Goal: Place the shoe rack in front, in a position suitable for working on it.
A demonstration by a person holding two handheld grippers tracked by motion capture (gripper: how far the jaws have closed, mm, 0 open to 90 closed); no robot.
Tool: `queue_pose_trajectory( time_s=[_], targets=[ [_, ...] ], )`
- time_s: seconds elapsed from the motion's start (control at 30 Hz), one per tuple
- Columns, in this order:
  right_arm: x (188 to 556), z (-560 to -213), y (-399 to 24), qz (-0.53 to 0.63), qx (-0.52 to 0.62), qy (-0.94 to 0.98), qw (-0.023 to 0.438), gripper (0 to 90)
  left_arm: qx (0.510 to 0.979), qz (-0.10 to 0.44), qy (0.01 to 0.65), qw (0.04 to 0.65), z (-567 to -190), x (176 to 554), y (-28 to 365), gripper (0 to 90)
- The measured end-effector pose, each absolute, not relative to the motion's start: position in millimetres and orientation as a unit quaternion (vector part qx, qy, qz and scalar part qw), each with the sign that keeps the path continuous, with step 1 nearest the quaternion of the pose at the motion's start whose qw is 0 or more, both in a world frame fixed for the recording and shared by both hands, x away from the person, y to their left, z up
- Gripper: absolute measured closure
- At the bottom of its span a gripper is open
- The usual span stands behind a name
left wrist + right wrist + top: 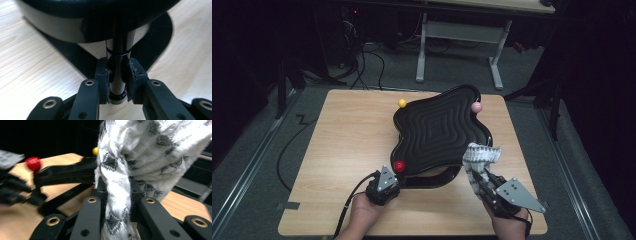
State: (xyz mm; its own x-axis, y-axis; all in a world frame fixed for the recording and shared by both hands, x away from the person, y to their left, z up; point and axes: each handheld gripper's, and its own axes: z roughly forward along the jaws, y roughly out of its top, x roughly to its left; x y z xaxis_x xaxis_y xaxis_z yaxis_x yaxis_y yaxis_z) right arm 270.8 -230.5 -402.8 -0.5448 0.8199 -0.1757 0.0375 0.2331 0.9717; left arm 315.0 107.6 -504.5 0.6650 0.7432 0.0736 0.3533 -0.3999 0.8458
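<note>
Cloth (481,156), white with a dark grey knit pattern, is bunching against the near right edge of the black wavy tray (439,131) and is draping over that rim. The right gripper (486,186) is clamping a twisted strand of this cloth; in the right gripper view the cloth (140,157) is running down between the closed jaws and is fanning out above them.

The left gripper (388,186) is gripping a slim black post (119,67) under the tray; in the left gripper view the jaws are pressing on the post from both sides, just above its pale foot on the wooden table (32,65). The tray's underside (75,25) is spreading overhead, tilted, with a dark base plate (155,42) lying flat on the wood behind the post.

In the high view the tray is sitting right of centre on the table (347,150), tilting on its base. Three small balls are standing at its corners: a red ball (399,165) just beside the left gripper, a yellow ball (402,103) at the far left corner, and a pink ball (476,106) at the far right corner. The person's hands are entering from the bottom edge, one behind each gripper.
</note>
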Motion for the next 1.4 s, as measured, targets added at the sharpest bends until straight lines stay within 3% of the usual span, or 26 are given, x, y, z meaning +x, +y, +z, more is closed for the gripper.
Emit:
queue_pose_trajectory(
  time_s=[0.27,0.93,1.4],
  targets=[
    [281.5,-413.0,-234.9,0.535,0.323,0.692,0.361,78.5,0.814,0.214,0.311,0.441,-506.2,307.5,90.9,73.5],
    [269.2,-469.7,-117.3,0.487,0.196,0.812,0.256,78.5,0.821,0.207,0.289,0.447,-507.5,302.8,78.2,73.4],
    [273.5,-463.2,-148.0,0.489,0.22,0.796,0.28,77.6,0.823,0.21,0.284,0.444,-507.4,302.7,78.6,73.2]
  ],
)
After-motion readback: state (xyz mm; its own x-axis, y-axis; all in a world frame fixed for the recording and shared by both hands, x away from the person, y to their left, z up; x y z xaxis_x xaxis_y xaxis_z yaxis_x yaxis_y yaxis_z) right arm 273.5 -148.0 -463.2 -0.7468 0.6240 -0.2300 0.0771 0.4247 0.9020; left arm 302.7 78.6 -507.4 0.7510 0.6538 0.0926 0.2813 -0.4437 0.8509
